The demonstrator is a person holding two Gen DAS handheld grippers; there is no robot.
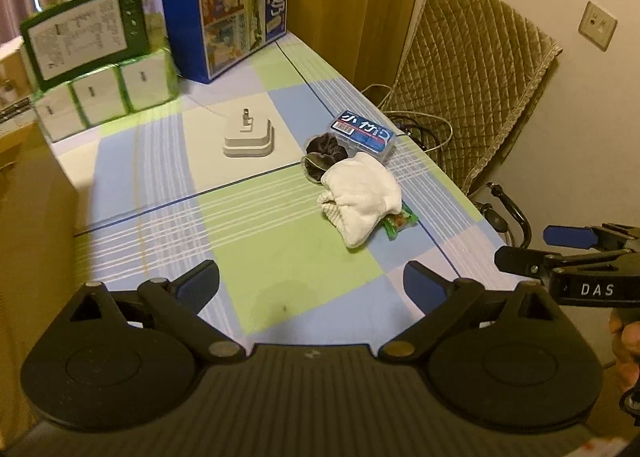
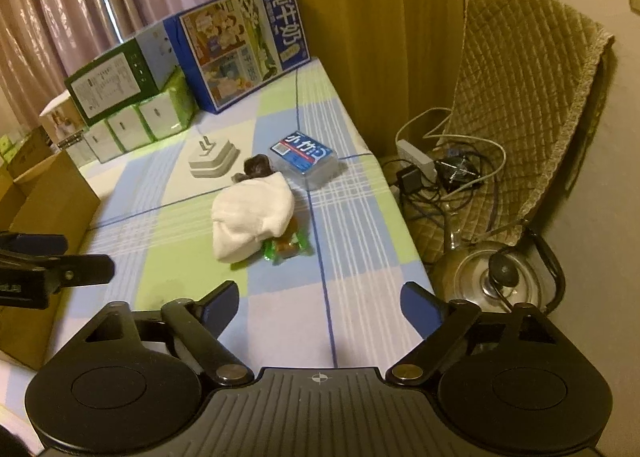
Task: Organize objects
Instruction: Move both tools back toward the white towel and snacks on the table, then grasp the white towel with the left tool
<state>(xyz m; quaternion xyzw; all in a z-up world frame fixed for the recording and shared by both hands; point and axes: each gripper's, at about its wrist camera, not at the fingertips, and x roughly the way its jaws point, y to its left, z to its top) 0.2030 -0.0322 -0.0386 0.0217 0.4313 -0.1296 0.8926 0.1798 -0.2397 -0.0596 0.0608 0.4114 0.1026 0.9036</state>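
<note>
A white cloth (image 1: 360, 197) (image 2: 250, 217) lies bunched on the checked table (image 1: 260, 257) (image 2: 360, 257), partly covering a green snack packet (image 1: 400, 223) (image 2: 288, 247) and a dark scrunchie (image 1: 322, 151) (image 2: 256, 167). Just behind them sits a clear box with a blue label (image 1: 364, 133) (image 2: 306, 155), and a white plug adapter (image 1: 249, 137) (image 2: 212, 157) rests to the left. My left gripper (image 1: 310, 285) hovers open over the near table. My right gripper (image 2: 320, 303) is open too, short of the cloth, and its fingers (image 1: 528, 253) show at the left wrist view's right edge.
A blue milk carton box (image 1: 232, 13) (image 2: 240, 53), a green box on tissue packs (image 1: 92, 69) (image 2: 132, 105) line the back. A cardboard box (image 2: 48, 217) stands left. A quilted chair (image 1: 472, 85) (image 2: 520, 117), cables (image 2: 440, 173) and a kettle (image 2: 492, 277) sit right of the table.
</note>
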